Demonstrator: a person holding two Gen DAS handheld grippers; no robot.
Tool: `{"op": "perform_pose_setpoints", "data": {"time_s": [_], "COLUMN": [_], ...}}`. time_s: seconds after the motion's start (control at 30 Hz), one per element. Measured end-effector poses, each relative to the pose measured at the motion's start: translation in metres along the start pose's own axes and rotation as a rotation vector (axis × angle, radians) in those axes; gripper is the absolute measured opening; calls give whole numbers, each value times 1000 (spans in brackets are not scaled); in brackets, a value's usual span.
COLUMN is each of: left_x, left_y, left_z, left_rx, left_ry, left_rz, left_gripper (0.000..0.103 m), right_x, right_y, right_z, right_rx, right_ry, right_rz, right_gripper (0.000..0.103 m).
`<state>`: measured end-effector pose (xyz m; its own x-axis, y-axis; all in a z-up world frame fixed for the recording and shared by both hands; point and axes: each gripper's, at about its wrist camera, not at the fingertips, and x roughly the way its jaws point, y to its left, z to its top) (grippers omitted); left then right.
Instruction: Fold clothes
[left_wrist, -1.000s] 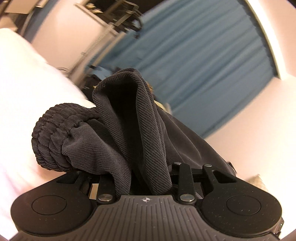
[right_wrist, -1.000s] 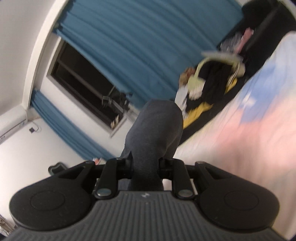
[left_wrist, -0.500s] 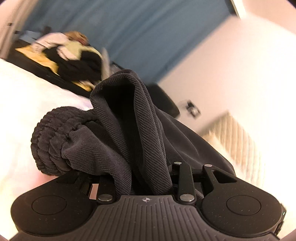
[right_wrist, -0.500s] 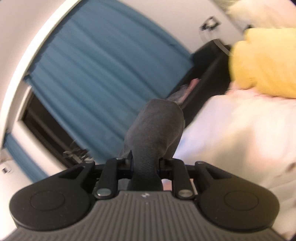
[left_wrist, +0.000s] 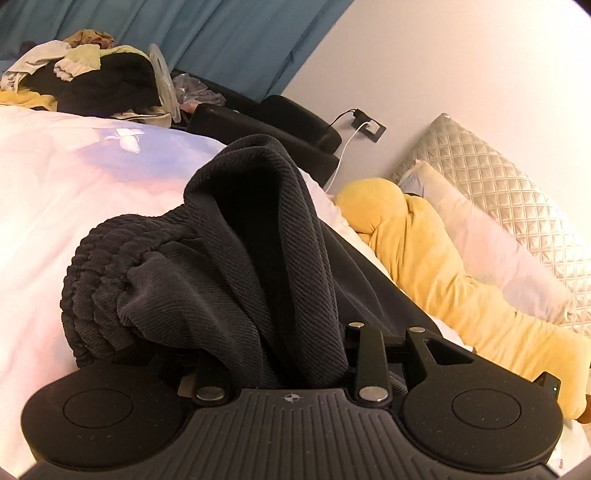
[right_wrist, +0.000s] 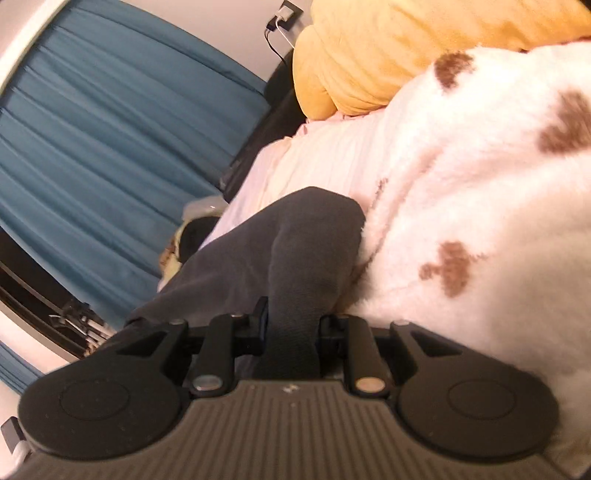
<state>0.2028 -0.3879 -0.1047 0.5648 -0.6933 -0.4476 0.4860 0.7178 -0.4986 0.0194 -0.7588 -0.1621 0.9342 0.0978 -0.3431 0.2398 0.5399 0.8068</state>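
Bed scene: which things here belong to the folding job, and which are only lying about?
In the job:
dark garment
left gripper
right gripper

Lying about:
yellow cushion
quilted pillow
clothes pile
charger
spotted blanket
curtain

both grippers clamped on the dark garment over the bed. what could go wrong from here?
1. The left gripper holds a thick bunch of the dark garment, ribbed cuff included; laid down like that, it would likely land creased.
2. The right gripper pinches only a narrow fold, which may slip out.
3. The fluffy spotted blanket lies right beside the right gripper; the garment could drape onto it instead of the flat white duvet.
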Motion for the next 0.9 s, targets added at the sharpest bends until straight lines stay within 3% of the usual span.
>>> {"op": "perform_pose_setpoints", "data": {"time_s": [0.17, 0.27, 0.3, 0.33, 0.43, 0.63, 0.9], "left_x": [-12, -26, -33, -42, -67, -128, -226], "left_y": [-12, -13, -14, -15, -15, -22, -27], "left_z": [-5, -6, -7, -7, -8, 4, 22], "left_rx": [-21, -18, 1, 18, 34, 89, 160], "left_ry": [42, 58, 46, 29, 13, -64, -152], "left_rz": [4, -9, -7, -2, 1, 70, 158], "left_gripper": [43, 65, 79, 85, 90, 94, 95], "right_x": [-3, -10, -14, -18, -35, -71, -92], "right_y": [9, 20, 25, 29, 43, 80, 167], "right_z": [-2, 0, 1, 2, -3, -3, -18], "right_rx": [-19, -20, -21, -25, -60, -172, -303], "right_ry": [6, 14, 10, 5, -11, -55, -72], "right_rz": [-27, -57, -69, -83, -124, -157, -55], "right_gripper": [31, 42, 48, 54, 62, 63, 63]}}
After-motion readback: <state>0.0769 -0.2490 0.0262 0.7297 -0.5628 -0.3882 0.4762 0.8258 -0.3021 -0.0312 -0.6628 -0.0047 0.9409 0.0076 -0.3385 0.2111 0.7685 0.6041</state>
